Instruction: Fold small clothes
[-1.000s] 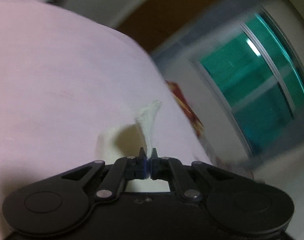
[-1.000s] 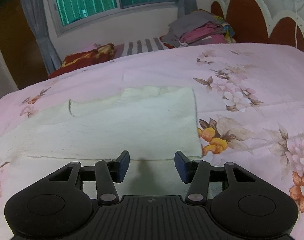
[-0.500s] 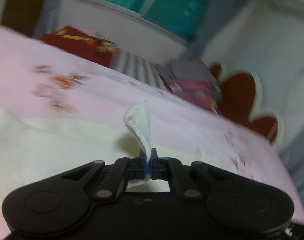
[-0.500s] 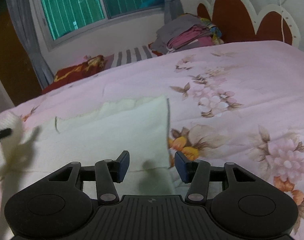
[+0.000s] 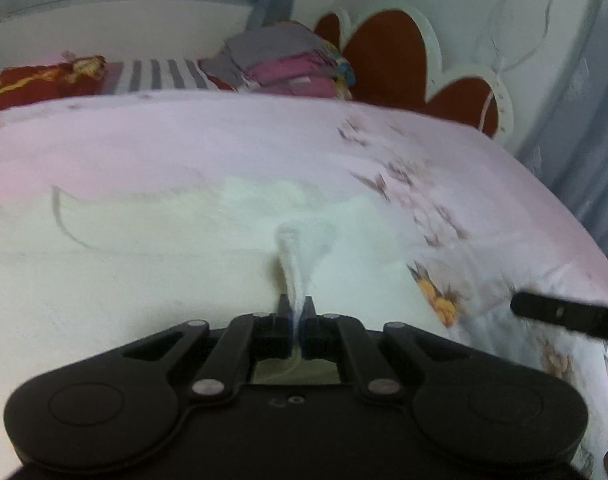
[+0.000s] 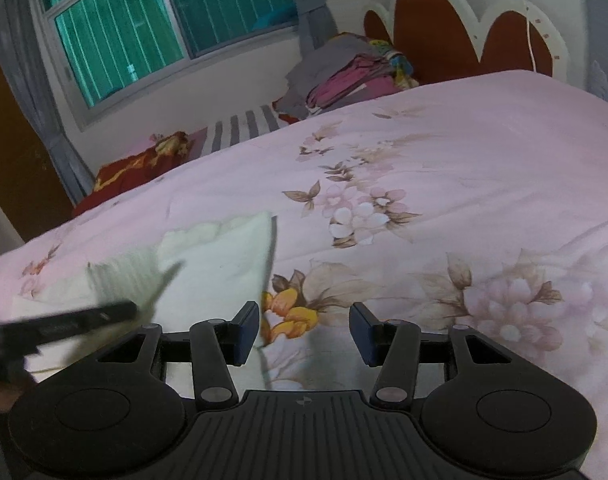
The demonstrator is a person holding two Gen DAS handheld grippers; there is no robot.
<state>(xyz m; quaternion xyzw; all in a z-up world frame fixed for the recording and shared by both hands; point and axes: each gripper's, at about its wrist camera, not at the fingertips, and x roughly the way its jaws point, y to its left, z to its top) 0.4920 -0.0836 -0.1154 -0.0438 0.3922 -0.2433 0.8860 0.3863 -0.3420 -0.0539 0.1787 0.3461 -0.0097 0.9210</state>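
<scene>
I am carrying pinched corner of cream garment [image 5: 152,264] across bed [image 5: 484,184]; left tool [image 5: 295,305] clamped on cloth, right tool [image 6: 305,316] hanging apart, empty. Next: laying corner down square on far edge, then letting go.

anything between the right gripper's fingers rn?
Only flowered bedspread in the right wrist view. The right gripper is open and empty; the cream garment's edge reaches just its left finger.

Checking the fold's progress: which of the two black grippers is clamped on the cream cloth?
The left gripper: its jaws are shut on a pinched ridge of the cream cloth. The right gripper is open, with nothing between its blue pads.
</scene>
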